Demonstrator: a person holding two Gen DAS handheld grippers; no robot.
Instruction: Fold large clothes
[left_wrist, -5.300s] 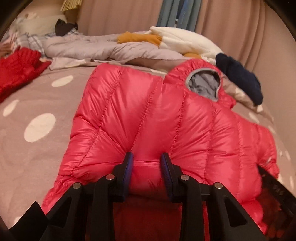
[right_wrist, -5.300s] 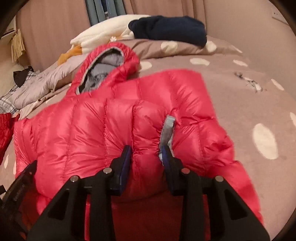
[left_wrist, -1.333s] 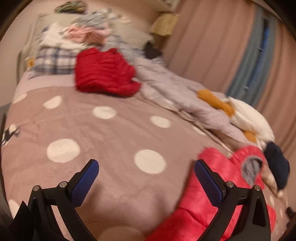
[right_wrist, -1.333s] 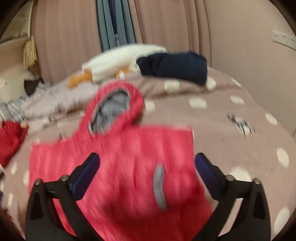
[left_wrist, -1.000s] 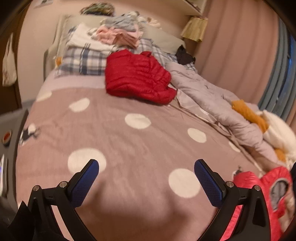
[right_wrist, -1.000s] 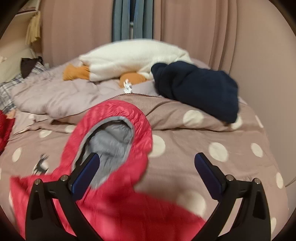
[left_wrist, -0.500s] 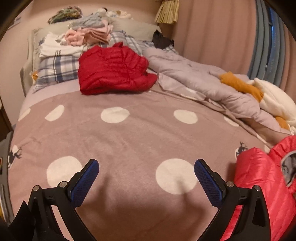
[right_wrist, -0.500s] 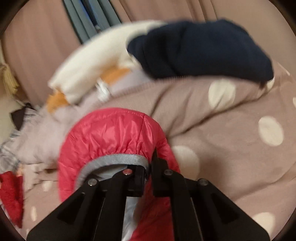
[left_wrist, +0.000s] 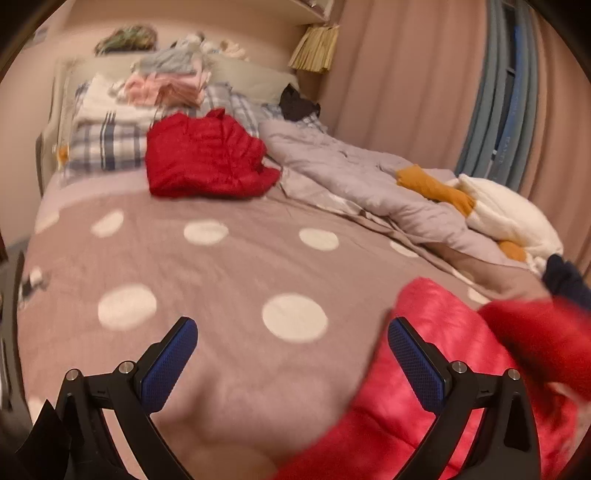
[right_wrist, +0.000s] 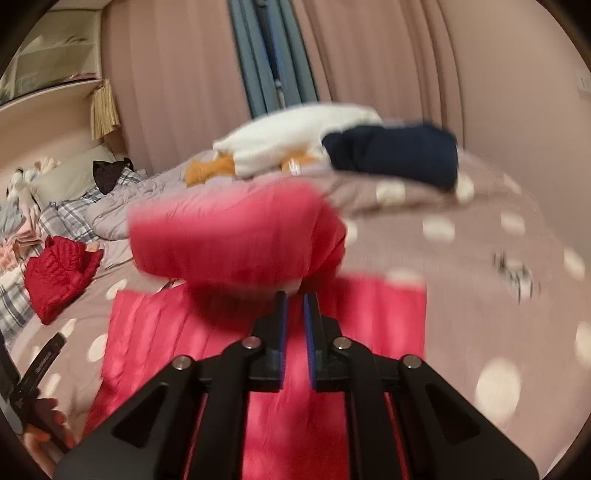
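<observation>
above the pink jacket (right_wrist: 266, 369), right hand-held gripper (right_wrist: 294, 295) pinches its hood (right_wrist: 236, 236).

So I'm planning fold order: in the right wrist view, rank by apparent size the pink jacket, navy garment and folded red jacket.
1. pink jacket, though nearest the camera.
2. navy garment.
3. red jacket, close to the navy one; blur makes that unsure.

jacket (right_wrist: 266, 332): glossy quilted cloth | bedspread (left_wrist: 229, 266): matt soft cloth | curtain (left_wrist: 399, 85): matt cloth
</observation>
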